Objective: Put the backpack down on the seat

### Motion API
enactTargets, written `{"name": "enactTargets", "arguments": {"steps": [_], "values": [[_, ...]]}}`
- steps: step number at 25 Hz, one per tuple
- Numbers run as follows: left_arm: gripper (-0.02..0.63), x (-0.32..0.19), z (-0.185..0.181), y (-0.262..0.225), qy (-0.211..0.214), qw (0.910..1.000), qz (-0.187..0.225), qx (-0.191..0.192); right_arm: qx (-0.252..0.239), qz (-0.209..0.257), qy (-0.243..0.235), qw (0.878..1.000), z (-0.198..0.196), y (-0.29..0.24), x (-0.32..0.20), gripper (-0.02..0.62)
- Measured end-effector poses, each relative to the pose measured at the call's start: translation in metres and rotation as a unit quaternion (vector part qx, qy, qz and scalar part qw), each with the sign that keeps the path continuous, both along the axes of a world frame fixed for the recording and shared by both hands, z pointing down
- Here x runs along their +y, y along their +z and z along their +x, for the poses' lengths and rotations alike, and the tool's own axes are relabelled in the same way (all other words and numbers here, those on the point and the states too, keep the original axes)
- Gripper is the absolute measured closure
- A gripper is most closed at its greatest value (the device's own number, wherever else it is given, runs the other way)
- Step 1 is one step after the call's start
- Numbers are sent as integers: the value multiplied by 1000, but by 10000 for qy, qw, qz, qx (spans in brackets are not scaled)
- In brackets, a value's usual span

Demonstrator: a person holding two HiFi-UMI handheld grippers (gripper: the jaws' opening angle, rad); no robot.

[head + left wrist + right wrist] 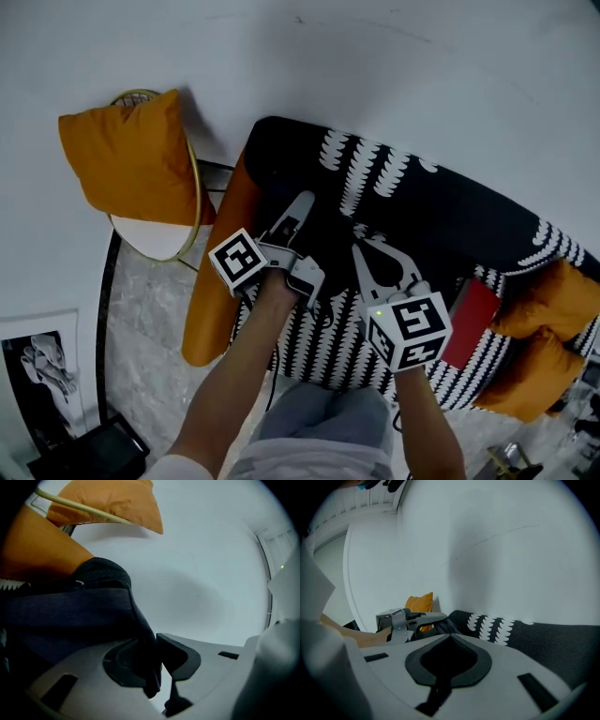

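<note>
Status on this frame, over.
Left gripper shut on dark backpack fabric. Right gripper shut, no hold seen. Sofa below; red item at its right end.

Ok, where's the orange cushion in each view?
Head view: cushion at upper left, against the wall.
Left gripper view: cushion along the top edge, left of centre.
Right gripper view: cushion small, left of centre, just above the left gripper.
Shared landmark: the white wall behind it in all three.

Left tongs (300, 208), right tongs (373, 251) (marker cubes up), patterned seat (450, 211), orange cushion (131, 155).
</note>
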State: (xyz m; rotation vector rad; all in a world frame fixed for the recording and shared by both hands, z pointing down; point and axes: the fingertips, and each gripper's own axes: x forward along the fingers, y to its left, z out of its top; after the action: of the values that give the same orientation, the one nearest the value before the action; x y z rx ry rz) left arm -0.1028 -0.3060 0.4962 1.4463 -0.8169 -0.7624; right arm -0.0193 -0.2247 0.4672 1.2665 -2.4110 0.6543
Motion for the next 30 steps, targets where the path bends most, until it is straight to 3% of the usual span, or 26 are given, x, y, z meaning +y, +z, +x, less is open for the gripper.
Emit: {"name": "enactTargets", "arguments": {"steps": [12, 15, 18, 24, 30], "values": [[486, -21, 21, 1, 250, 9996, 107, 73, 110, -242, 85, 9996, 13, 14, 4, 594], [400, -22, 23, -4, 289, 9993, 228, 29, 100, -277, 111, 9995, 15, 16, 5, 594], [387, -23, 26, -5, 346, 9990, 274, 25, 92, -313, 136, 9994, 17, 18, 7, 594], [299, -23, 21, 7, 479, 9967, 177, -628, 72, -373, 169, 9991, 21, 25, 6, 594], [287, -21, 18, 11, 505, 9973, 123, -513, 28, -372, 140, 9992, 16, 26, 5, 594]]}}
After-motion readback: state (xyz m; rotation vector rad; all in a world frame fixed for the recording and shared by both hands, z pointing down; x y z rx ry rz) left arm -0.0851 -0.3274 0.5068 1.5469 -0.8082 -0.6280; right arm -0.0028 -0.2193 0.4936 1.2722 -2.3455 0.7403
